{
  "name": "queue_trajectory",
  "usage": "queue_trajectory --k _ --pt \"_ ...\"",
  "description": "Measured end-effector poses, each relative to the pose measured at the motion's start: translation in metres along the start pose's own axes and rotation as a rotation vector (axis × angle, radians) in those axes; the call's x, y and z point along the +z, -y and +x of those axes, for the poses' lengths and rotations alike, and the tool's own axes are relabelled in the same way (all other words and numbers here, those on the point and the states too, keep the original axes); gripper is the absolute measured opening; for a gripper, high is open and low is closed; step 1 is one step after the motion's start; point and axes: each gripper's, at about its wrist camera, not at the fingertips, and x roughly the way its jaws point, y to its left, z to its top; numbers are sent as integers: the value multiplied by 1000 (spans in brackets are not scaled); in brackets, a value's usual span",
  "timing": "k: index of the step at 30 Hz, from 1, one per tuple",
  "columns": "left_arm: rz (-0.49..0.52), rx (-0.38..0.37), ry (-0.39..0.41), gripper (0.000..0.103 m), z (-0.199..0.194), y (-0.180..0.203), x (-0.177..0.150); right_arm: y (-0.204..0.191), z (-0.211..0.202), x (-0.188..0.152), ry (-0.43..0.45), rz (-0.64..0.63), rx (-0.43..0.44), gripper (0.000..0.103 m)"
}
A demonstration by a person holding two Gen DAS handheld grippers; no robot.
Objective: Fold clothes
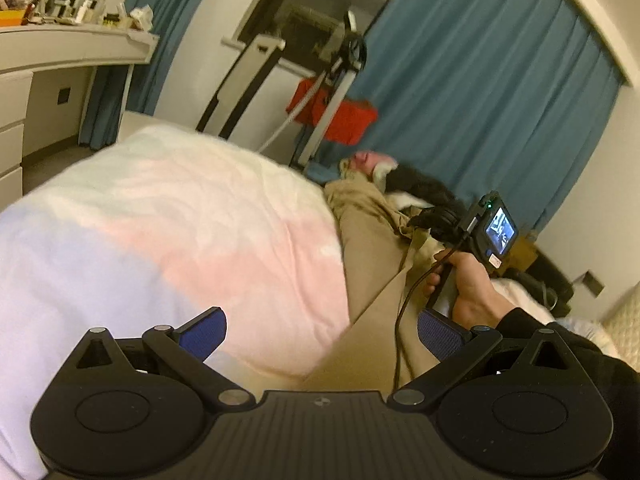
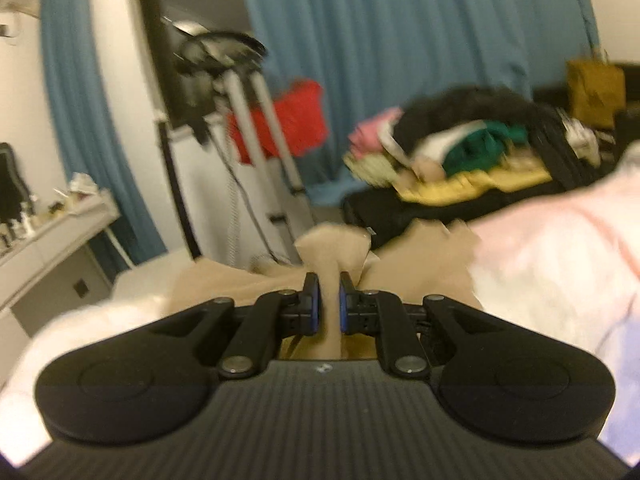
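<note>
the right gripper point(image 2: 327, 304), a black two-finger tool with blue pads, has its jaws pinched on a bunched ridge of the long tan woven garment point(image 1: 372, 264), which lies stretched lengthwise along the bed beside a fluffy pastel pink, white and lilac blanket point(image 1: 160, 232); from the left wrist view a bare hand point(image 1: 472, 284) grips that tool's handle over the far part of the cloth. the left gripper point(image 1: 320, 338) has its jaws spread wide with nothing between them, hanging over the near part of the tan cloth where it meets the blanket. judging from this, a fold is in hand: to do it well the pinch should take the whole thickness of the layer rather than a loose pucker, the free gripper should take a matching edge so the cloth moves level, and the trailing black cable point(image 1: 400, 320) should be kept off the fabric. whether the garment is being laid out or doubled over cannot be told. the soft, uneven bedding will not give crisp creases. around it are blue curtains point(image 1: 480, 80), a white dresser point(image 1: 60, 64) crowded with small items, a red cloth point(image 1: 344, 116) on a stand, and a mixed heap of clothes point(image 2: 460, 144).
</note>
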Motion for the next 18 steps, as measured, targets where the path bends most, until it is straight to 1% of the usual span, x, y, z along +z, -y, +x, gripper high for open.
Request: queue_trajectory --k 2,4,5,6,8,10,13,16,18 --pt "7 5 -22 103 11 2 0 8 12 -4 -36 29 4 15" --pt "14 9 -43 103 21 4 1 14 17 -6 -58 66 21 19" --pt "25 15 -46 103 24 6 1 15 18 -5 -72 72 32 36" --pt "38 21 -48 103 28 8 1 14 15 -4 -86 70 44 58" --pt "54 25 -48 103 31 10 2 10 1 -4 -85 48 61 73" --pt "68 25 -44 103 33 10 4 2 -20 0 -76 10 72 73" --pt "95 28 -30 103 28 14 3 -10 -67 7 -61 -23 91 73" --pt "113 16 -31 103 15 18 -1 -17 -125 8 -43 -51 101 72" --pt "123 8 -38 103 7 20 -3 -19 -170 4 -46 -64 104 72"
